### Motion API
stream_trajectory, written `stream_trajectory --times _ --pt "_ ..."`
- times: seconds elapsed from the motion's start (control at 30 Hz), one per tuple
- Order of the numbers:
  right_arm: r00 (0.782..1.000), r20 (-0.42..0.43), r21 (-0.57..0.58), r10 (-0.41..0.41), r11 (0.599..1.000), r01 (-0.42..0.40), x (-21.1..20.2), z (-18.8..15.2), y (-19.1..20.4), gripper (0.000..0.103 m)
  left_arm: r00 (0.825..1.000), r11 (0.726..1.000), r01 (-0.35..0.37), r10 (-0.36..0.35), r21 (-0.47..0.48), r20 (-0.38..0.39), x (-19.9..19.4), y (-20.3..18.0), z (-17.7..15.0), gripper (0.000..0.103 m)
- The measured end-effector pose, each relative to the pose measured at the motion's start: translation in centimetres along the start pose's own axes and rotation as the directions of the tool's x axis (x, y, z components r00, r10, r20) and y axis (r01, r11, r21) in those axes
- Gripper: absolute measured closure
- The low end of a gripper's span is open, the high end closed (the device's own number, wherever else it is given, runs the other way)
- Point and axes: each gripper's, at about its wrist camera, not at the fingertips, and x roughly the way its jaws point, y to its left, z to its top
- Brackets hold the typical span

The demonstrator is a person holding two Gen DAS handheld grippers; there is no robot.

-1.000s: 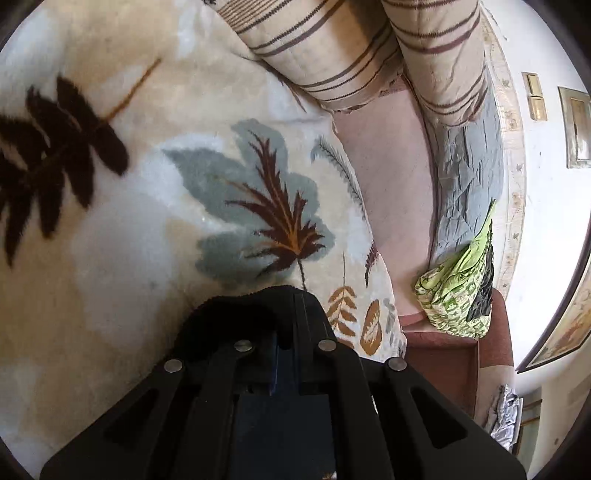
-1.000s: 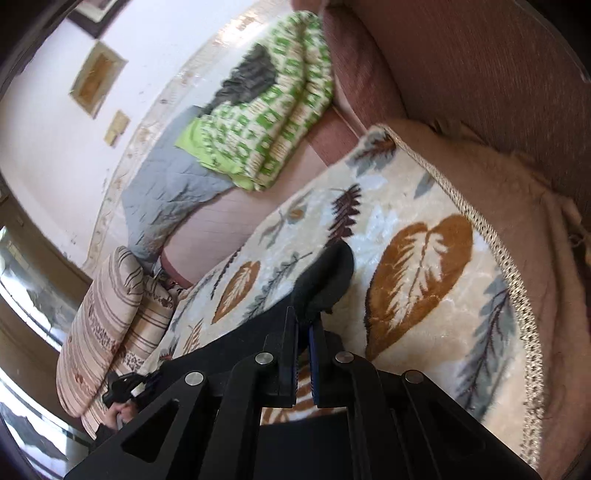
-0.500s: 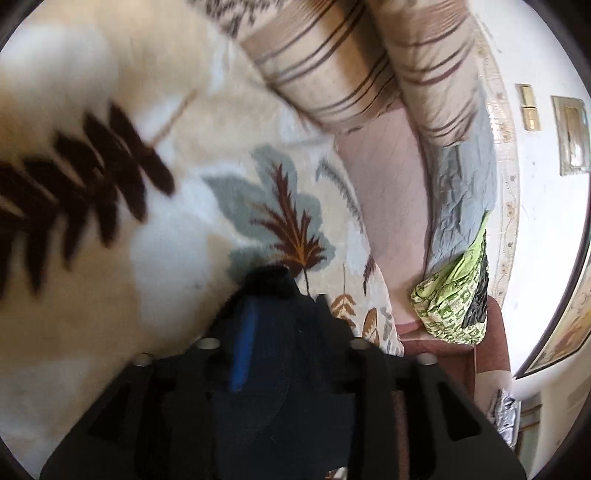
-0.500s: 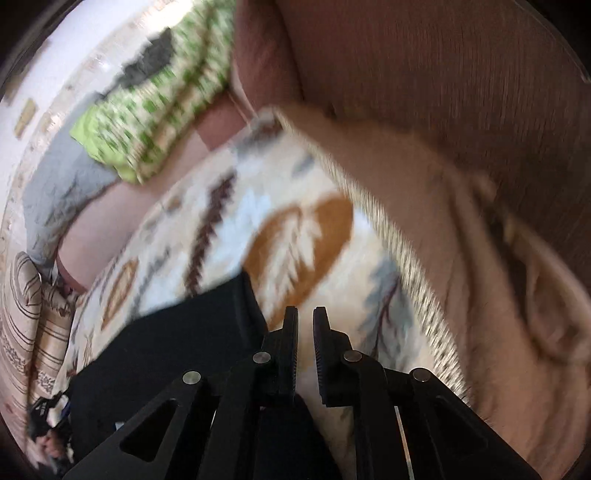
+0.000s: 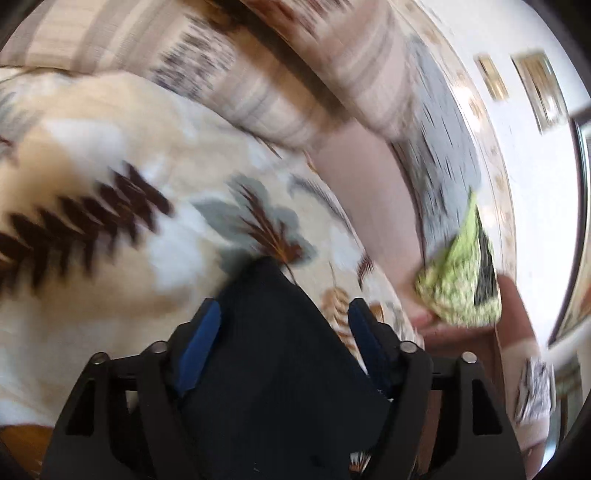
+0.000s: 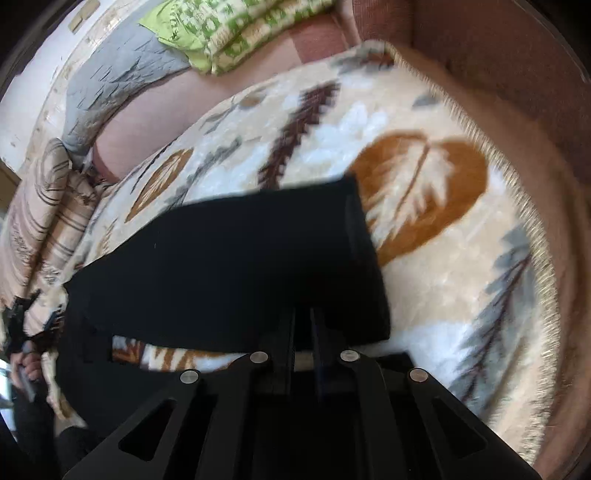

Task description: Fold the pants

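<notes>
The black pants [image 6: 229, 273] lie on a cream leaf-patterned blanket [image 6: 424, 206], a folded layer spread to the left. My right gripper [image 6: 303, 317] is shut on the pants' near edge, its jaws almost together with the cloth between them. In the left wrist view the pants [image 5: 273, 332] lie between and under my left gripper [image 5: 284, 314], whose jaws stand wide open with blue pads [image 5: 201, 332] showing; the cloth rests loose, not pinched. This view is blurred.
Striped cushions [image 5: 258, 74] lie beyond the blanket. A green patterned bundle [image 6: 236, 33] and a grey quilted cloth [image 6: 118, 74] sit on the pink sofa seat [image 6: 147, 114]. The brown sofa back [image 6: 517, 74] rises at right. A wall with frames [image 5: 535, 85] stands beyond.
My left gripper has opened and let go of the pants. My right gripper has carried its edge across, and the black cloth now lies spread on the blanket.
</notes>
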Motion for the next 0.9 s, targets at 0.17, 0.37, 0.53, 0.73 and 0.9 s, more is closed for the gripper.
stream_trajectory --times 0.17,0.37,0.53,0.73,0.9 --pt "0.984 0.172 -0.181 -0.049 0.980 0.081 0.4 2.7 3.8 0.073 0.998 0.996 0.000 0.005 0.085 -0.057 3.4 -2.7 0.2 0.031" --pt "0.998 0.028 -0.124 -0.063 0.990 0.066 5.2 3.3 1.8 0.058 0.994 0.992 -0.031 0.043 0.122 -0.099 7.6 -1.4 0.9 0.019" --pt "0.999 -0.001 -0.130 -0.053 0.990 0.053 5.6 3.3 3.2 0.026 0.998 0.964 -0.011 0.026 0.264 -0.054 7.5 -2.4 -0.7 0.006" --pt "0.999 0.019 -0.005 0.028 1.000 -0.028 4.8 3.1 1.8 0.021 0.989 0.905 -0.135 0.150 0.403 -0.004 8.6 -5.0 -2.1 0.000" --pt "1.000 -0.009 -0.101 -0.002 0.995 0.001 5.3 3.2 3.0 0.019 0.994 0.929 -0.079 0.098 0.362 -0.036 8.5 -3.9 -1.4 0.000"
